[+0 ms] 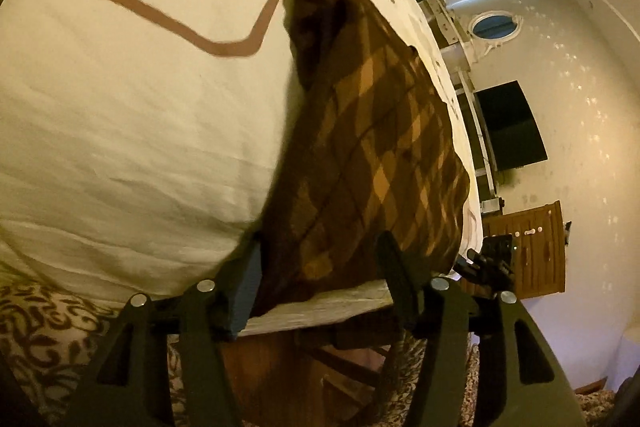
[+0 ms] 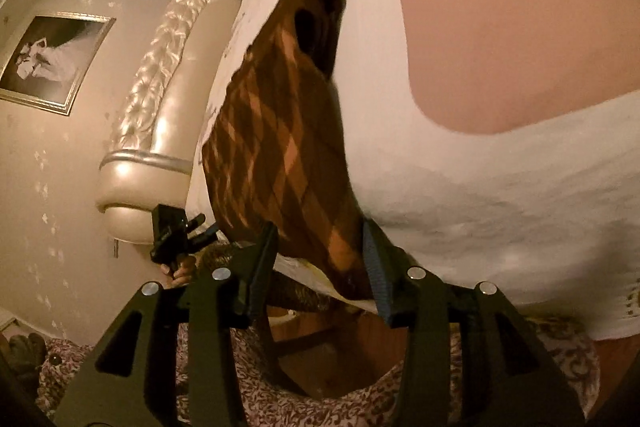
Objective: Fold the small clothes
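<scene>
The brown checked cloth garment lies stretched in a long narrow strip on the white bed sheet, near its edge. Both the left tool and the right tool stand with jaws apart, holding nothing. I judge further folds remain.

Each camera sits just behind its own hand-held gripper, looking forward and downward along the two fingers at the bed's near edge from close range. The left hand-held gripper view faces the bed with the room wall off to its right. The right hand-held gripper view has the headboard to its left. Both share the plaid garment lying ahead of the fingers, and each glimpses the other gripper beside it.
</scene>
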The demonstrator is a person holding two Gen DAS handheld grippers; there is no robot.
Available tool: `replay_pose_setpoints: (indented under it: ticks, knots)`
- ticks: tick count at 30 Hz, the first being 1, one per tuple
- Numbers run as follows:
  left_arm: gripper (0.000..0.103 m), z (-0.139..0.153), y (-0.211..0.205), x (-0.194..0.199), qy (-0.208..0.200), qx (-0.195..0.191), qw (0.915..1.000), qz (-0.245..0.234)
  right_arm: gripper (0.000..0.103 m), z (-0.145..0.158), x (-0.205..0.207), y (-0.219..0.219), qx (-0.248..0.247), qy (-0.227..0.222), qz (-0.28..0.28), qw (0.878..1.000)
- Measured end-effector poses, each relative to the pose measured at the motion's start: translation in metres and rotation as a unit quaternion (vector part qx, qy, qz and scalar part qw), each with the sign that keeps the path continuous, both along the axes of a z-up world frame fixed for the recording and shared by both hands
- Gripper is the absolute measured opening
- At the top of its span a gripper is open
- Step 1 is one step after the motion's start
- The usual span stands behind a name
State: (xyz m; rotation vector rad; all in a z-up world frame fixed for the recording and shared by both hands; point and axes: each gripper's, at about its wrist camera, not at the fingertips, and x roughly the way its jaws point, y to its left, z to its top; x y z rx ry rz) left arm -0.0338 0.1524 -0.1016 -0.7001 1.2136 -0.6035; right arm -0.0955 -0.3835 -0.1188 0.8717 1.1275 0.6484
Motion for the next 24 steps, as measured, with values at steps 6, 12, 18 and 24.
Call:
replay_pose_setpoints:
  ticks: [6, 12, 18, 24]
  knots:
    - [0.058, -0.006, 0.007, 0.001, 0.009, -0.023, 0.9997, 0.008, 0.052, 0.002, 0.002, 0.014, -0.009, 0.001, 0.02, 1.0]
    - [0.06, -0.009, 0.01, -0.002, 0.011, -0.03, 0.9994, 0.012, 0.054, 0.005, 0.002, 0.019, -0.012, -0.001, 0.022, 1.0]
    - [0.071, -0.004, -0.004, -0.005, 0.005, -0.017, 0.9998, -0.012, 0.039, 0.005, 0.003, 0.026, -0.018, 0.002, 0.031, 0.999]
    - [0.076, -0.003, -0.009, -0.004, 0.0, -0.01, 0.9997, -0.023, 0.018, 0.004, 0.009, 0.053, -0.06, 0.008, 0.063, 0.996]
